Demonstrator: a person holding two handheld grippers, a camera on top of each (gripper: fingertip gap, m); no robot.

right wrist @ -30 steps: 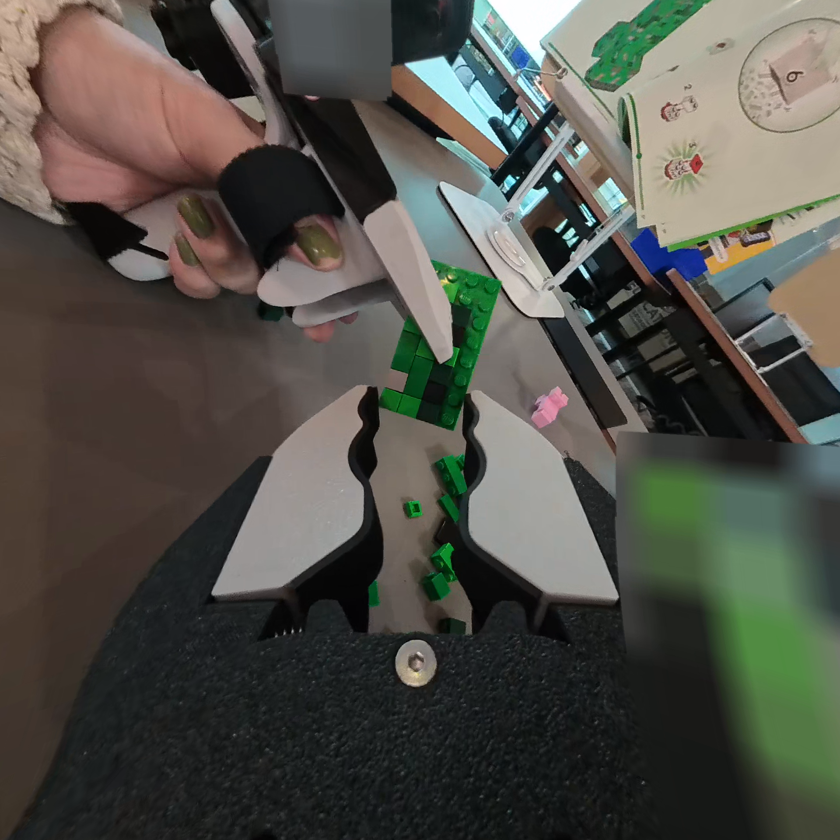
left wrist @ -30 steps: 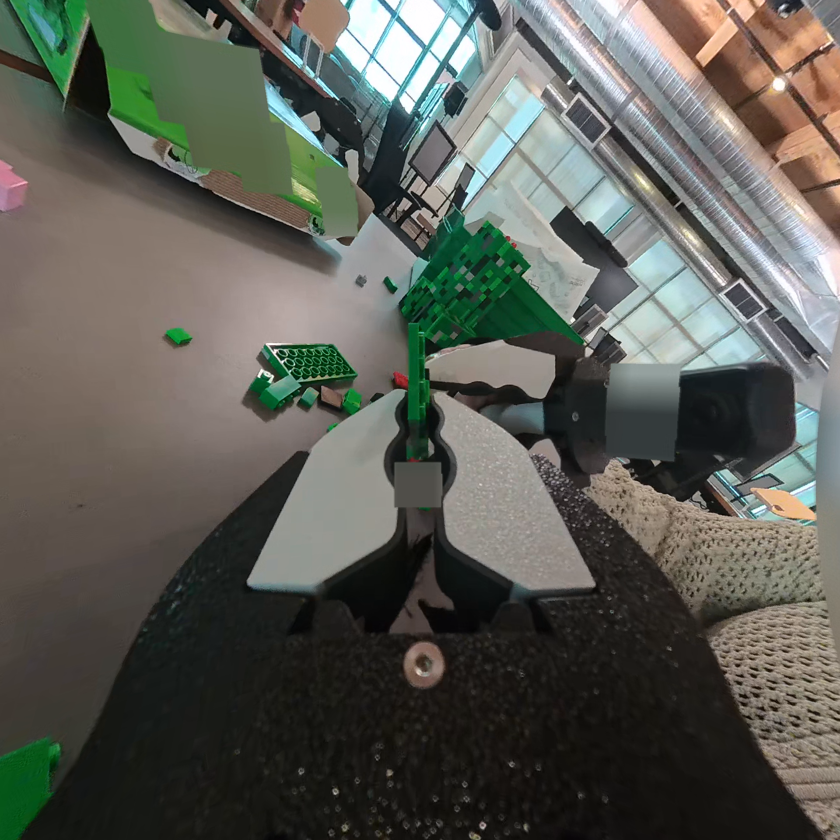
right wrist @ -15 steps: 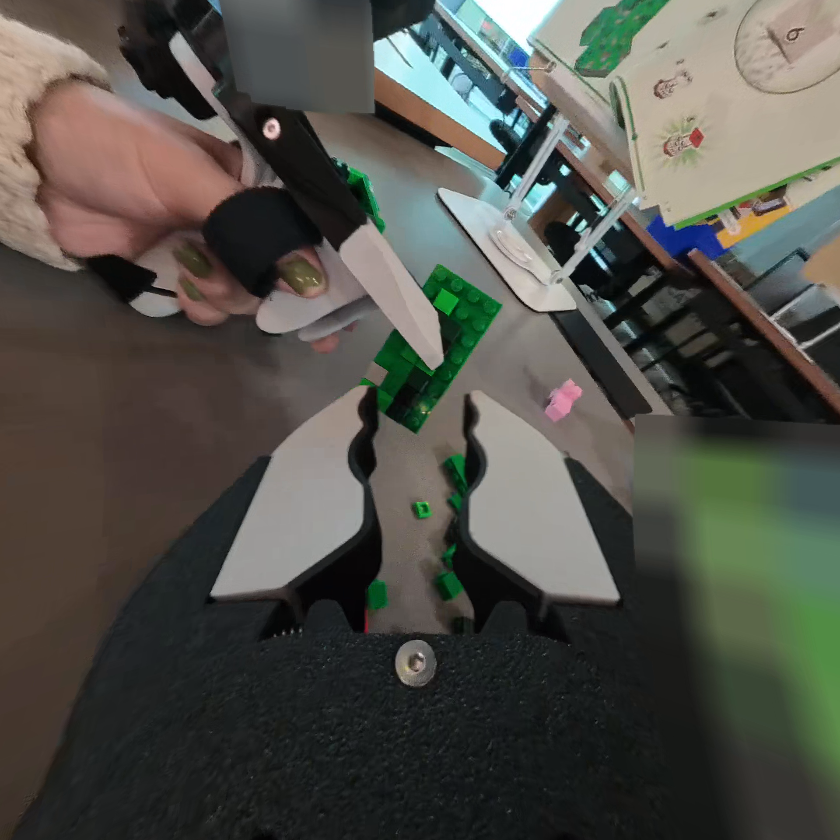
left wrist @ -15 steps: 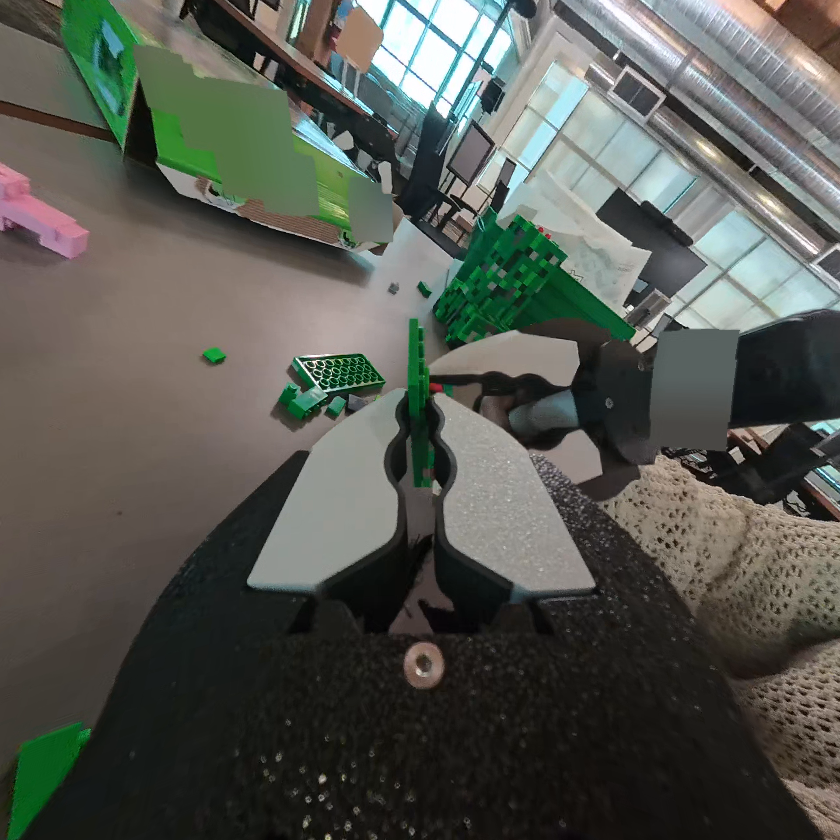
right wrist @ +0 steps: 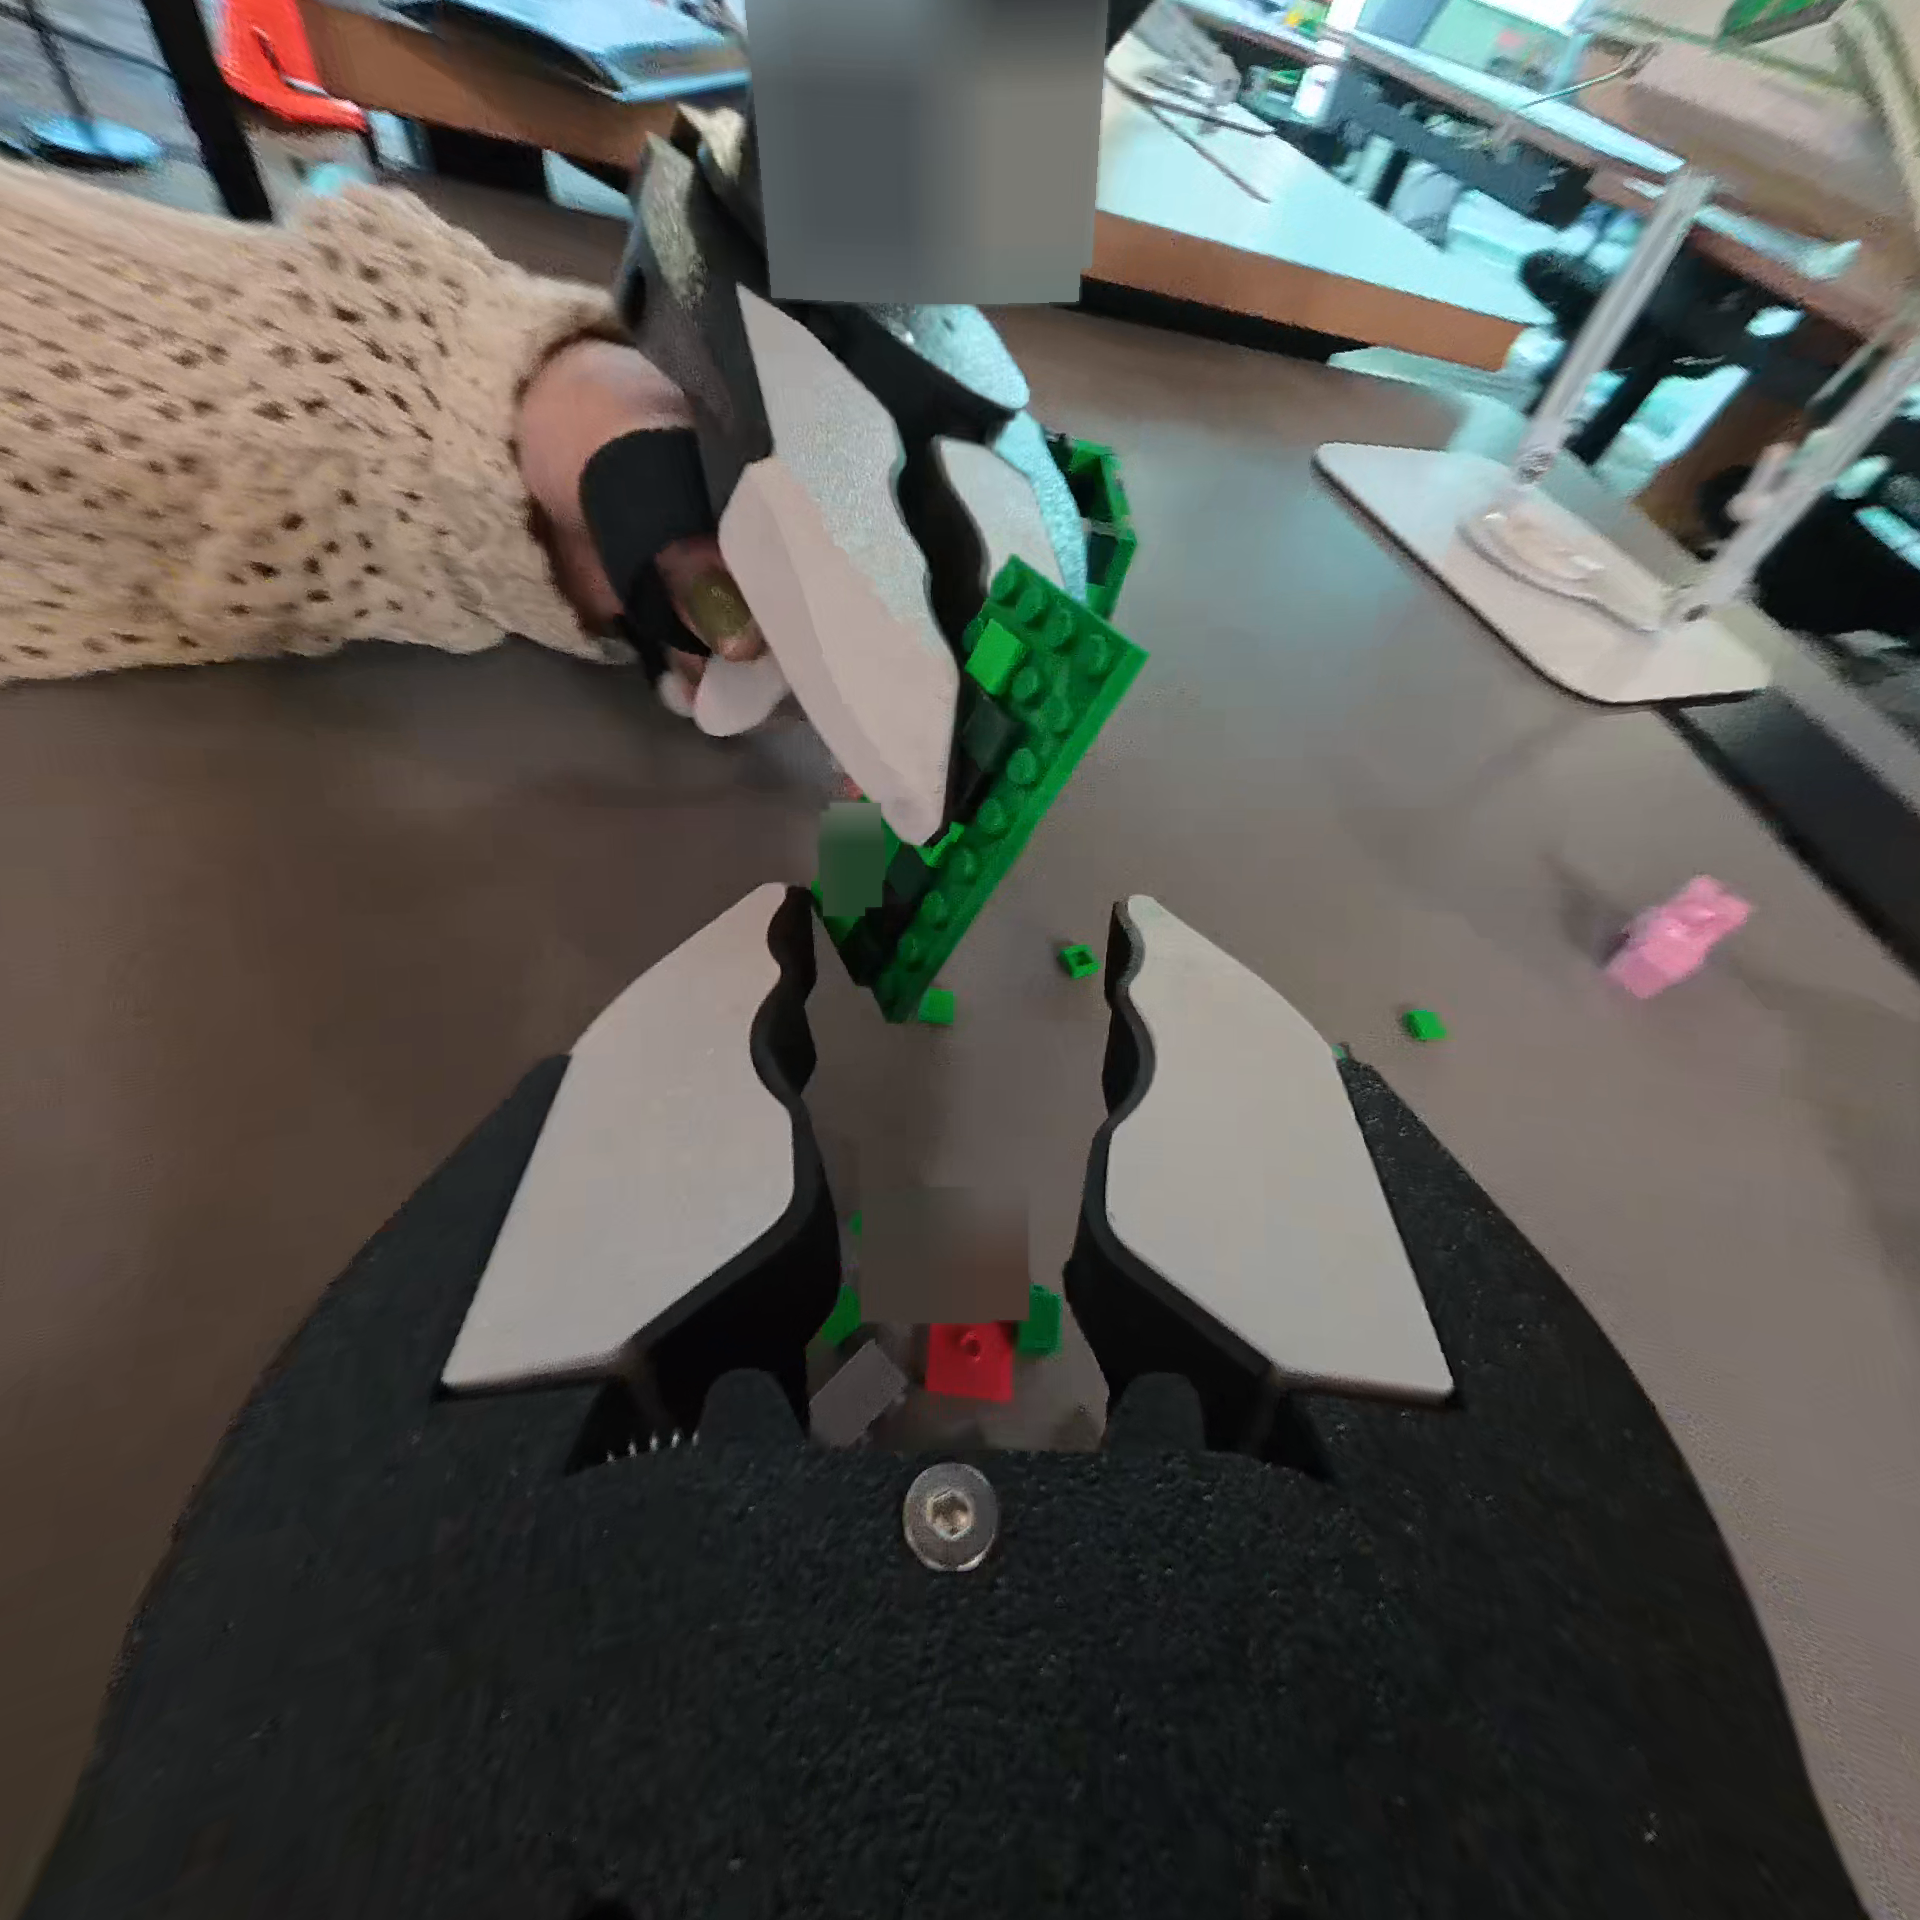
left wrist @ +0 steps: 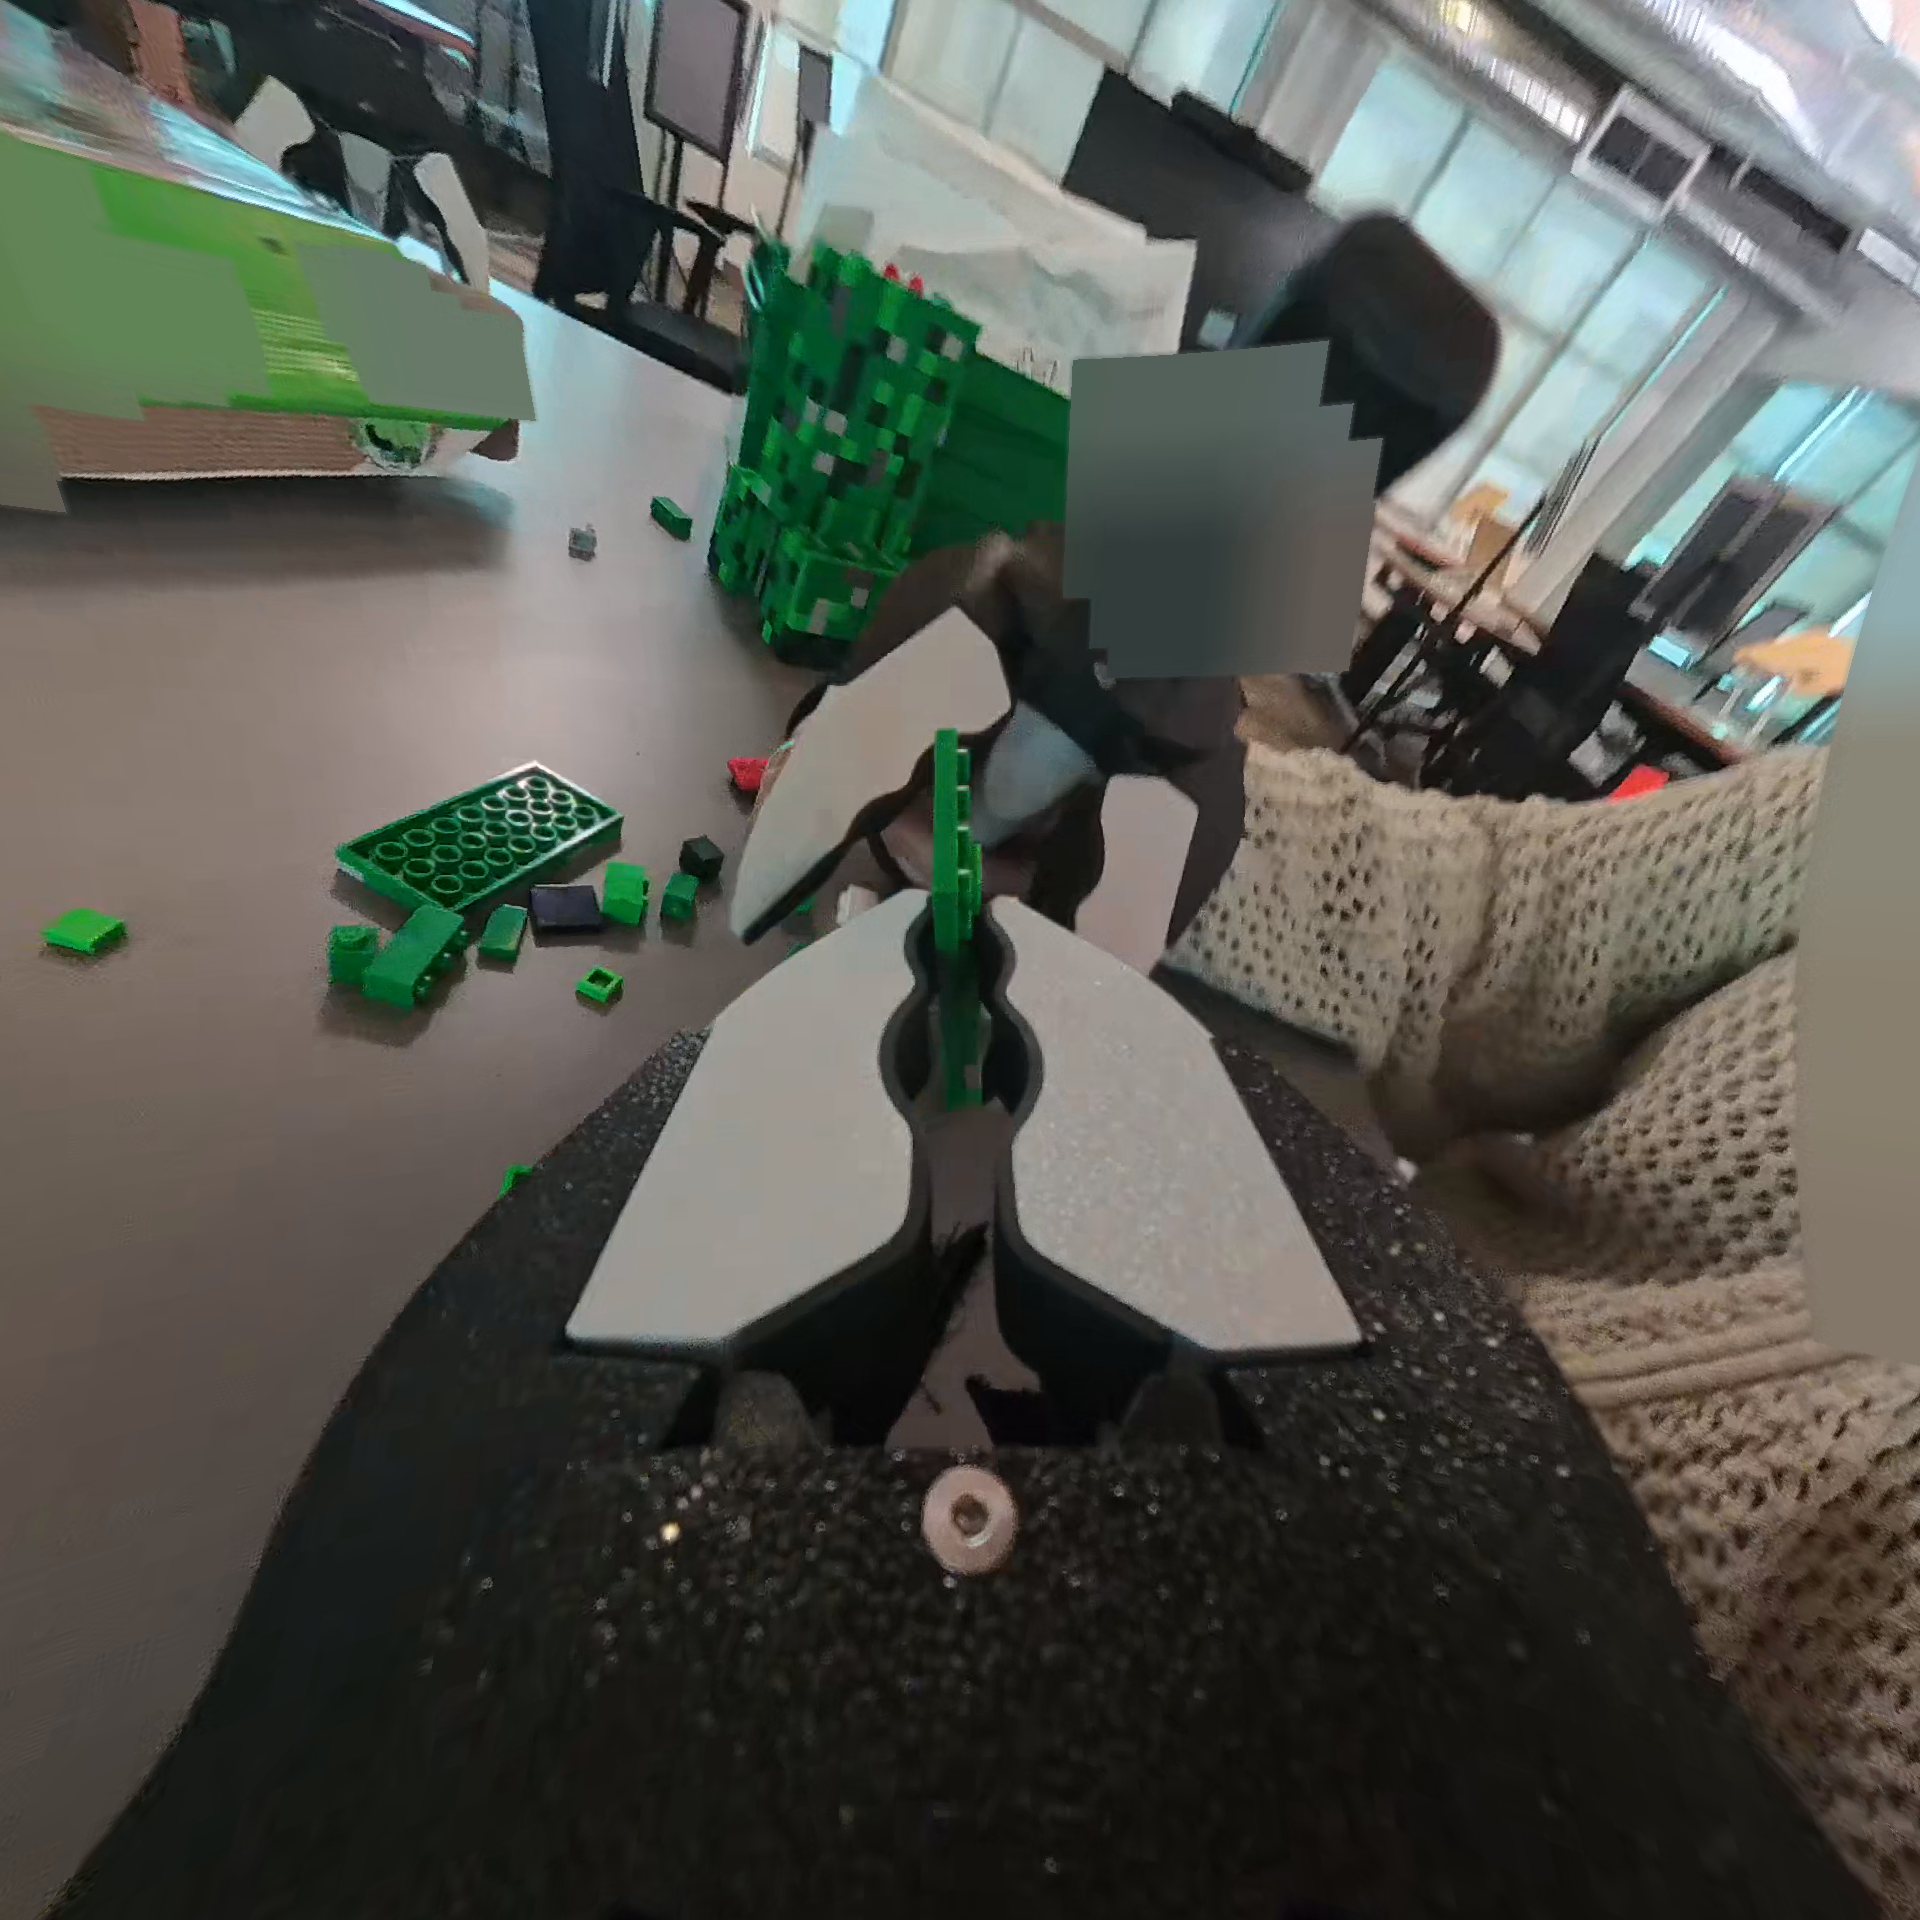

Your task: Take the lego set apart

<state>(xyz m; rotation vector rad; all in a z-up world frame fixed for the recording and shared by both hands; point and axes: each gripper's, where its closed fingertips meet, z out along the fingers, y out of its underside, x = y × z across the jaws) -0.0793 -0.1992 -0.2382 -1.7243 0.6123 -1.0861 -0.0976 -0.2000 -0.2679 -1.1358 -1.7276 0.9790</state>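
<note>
While the left hand-held gripper (left wrist: pixel 958 920) clamps a green plate (left wrist: pixel 954 831) edge-on at frame centre, the right hand-held gripper (right wrist: pixel 961 914) gapes empty above the bench (right wrist: pixel 312 883).

The lower part of the green plate (left wrist: pixel 957 914) is hidden between the fingers of the left gripper (left wrist: pixel 958 920), and only its thin edge is seen in the left wrist view. In the right wrist view, a part of the plate's studded face is covered by a grey finger (right wrist: pixel 862 665). The large green model (left wrist: pixel 847 457) is partly hidden behind the right gripper (left wrist: pixel 883 790). The cardboard box (left wrist: pixel 208 353) is cut off by the left edge. The red brick (right wrist: pixel 968 1361) is partly covered. The background is blurred.
</note>
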